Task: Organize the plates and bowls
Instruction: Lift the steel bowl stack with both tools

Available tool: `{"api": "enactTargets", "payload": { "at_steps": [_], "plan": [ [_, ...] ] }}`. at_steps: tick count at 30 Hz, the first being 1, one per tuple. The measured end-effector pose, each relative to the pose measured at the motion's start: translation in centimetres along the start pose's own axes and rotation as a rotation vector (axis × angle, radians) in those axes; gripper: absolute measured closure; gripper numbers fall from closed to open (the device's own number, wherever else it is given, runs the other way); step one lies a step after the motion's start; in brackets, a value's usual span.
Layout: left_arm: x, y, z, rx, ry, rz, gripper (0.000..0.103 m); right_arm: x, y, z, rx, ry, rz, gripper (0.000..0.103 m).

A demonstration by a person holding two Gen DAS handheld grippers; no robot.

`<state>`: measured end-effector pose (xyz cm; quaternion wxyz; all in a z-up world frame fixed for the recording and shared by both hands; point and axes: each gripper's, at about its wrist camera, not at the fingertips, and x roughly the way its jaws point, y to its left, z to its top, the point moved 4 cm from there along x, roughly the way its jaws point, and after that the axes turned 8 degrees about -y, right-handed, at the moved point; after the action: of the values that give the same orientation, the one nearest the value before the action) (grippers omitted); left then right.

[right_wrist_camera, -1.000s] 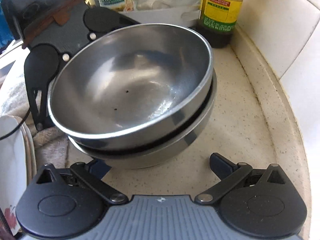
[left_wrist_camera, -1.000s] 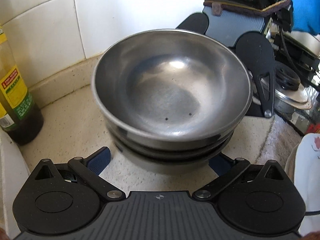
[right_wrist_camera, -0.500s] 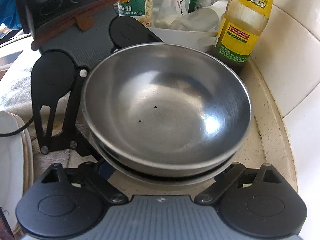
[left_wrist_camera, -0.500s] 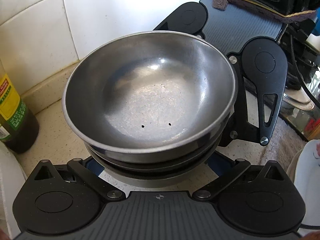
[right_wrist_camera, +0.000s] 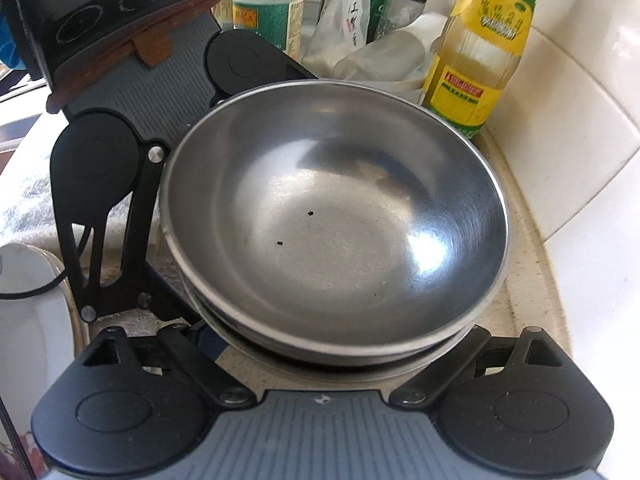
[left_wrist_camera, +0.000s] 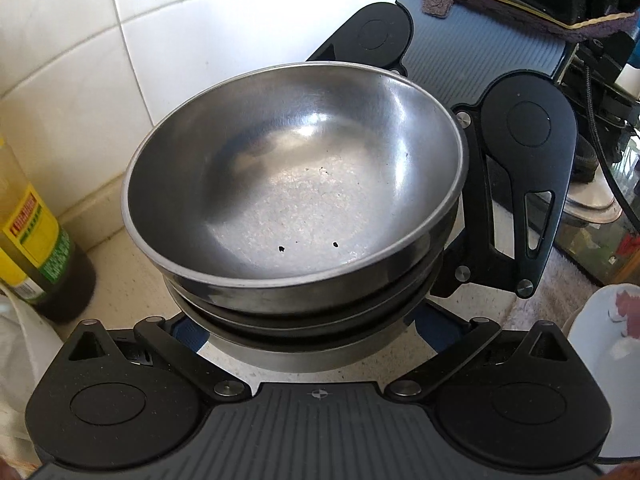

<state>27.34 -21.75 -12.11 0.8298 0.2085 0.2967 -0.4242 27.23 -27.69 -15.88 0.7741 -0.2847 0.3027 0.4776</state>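
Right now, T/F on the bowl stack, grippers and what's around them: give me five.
1. The steel bowls are nested in a stack. True.
2. The top bowl holds soup. False: it is empty apart from a few dark specks.
3. The left gripper and the right gripper approach the stack from opposite sides. True.
4. The oil bottle lies on its side. False: it stands upright by the tiled wall.
5. The stack sits in a sink. False: it is over a speckled countertop.
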Motion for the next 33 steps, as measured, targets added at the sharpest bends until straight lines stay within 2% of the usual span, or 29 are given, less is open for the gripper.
{"api": "enactTargets", "payload": {
  "at_steps": [7, 20, 30, 33],
  "plan": [
    [-0.7, 0.0, 0.9, 0.012, -0.025, 0.032, 0.000, -1.7, -0.2, 0.9, -0.005, -0.012, -0.054, 0.009],
    [-0.7, -1.5, 1.4, 0.044, -0.049, 0.068, 0.000, -3.4, -0.9, 0.9, 0.064, -0.030, -0.114, 0.009],
    [0.0, -3.1, 0.2, 0.069, -0.062, 0.090, 0.000, -4.7, -0.6, 1.0, 0.078, -0.046, -0.142, 0.009],
    [-0.9, -3.6, 0.4, 0.078, -0.073, 0.094, 0.000, -5.3, -0.5, 1.1, 0.074, -0.057, -0.154, 0.009]
  ]
}}
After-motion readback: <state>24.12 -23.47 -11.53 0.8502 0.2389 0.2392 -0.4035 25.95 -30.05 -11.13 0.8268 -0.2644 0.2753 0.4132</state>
